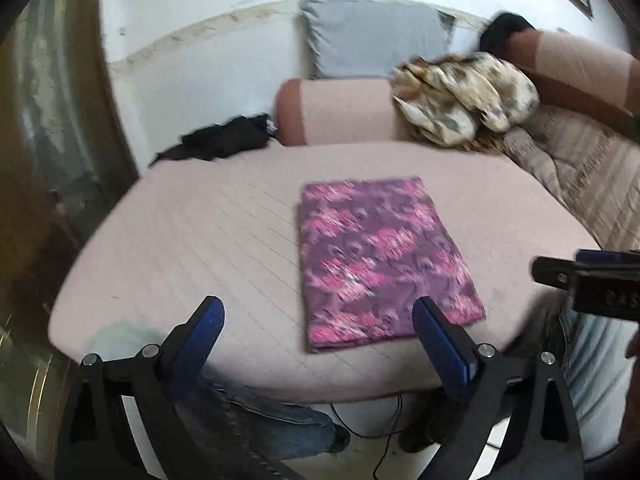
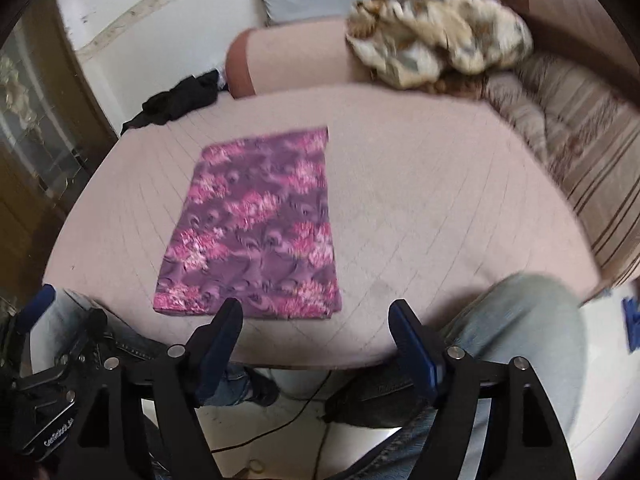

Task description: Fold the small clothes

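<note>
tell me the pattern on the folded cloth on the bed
Purple with pink floral blotches; the folded cloth shows best in the right wrist view.

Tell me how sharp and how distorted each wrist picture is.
Left wrist view: motion blur smears the purple floral cloth and the patterned bundle; fisheye bows the bed's edges. Right wrist view: similar blur, worst toward the rim; the open right gripper reads sharper.

Soft, even daylight; no glare, faint shadows only. Motion blur throughout, strongest toward 3 o'clock. Heavy fisheye bending, dark vignette at all corners.
</note>
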The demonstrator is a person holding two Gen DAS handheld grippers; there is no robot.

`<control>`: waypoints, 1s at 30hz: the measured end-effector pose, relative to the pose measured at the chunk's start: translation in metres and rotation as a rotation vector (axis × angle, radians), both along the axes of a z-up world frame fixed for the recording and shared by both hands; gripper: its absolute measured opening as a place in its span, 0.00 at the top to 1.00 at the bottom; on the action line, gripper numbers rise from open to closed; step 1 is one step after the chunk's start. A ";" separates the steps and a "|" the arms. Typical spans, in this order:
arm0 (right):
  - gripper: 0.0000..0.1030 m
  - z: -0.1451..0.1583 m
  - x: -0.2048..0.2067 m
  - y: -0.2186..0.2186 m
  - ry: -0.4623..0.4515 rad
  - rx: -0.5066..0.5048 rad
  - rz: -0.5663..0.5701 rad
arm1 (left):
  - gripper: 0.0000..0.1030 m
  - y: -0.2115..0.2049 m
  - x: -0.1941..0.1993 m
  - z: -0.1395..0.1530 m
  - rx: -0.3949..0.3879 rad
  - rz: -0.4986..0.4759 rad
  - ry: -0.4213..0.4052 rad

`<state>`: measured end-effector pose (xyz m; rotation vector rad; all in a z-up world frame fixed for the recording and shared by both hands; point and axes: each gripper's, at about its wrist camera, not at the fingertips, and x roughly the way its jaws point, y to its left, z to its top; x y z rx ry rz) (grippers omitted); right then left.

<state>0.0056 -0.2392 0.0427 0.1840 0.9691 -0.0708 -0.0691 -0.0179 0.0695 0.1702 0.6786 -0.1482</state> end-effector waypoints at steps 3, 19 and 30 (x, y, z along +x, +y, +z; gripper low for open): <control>0.21 0.029 -0.006 0.001 -0.049 -0.019 0.001 | 0.08 0.006 -0.001 0.022 0.050 0.101 -0.059; 0.16 0.120 -0.040 -0.004 -0.250 0.012 0.021 | 0.08 0.013 -0.012 0.095 -0.026 0.133 0.011; 0.15 0.124 -0.048 0.000 -0.254 0.006 0.033 | 0.08 0.018 -0.022 0.105 -0.015 0.161 -0.014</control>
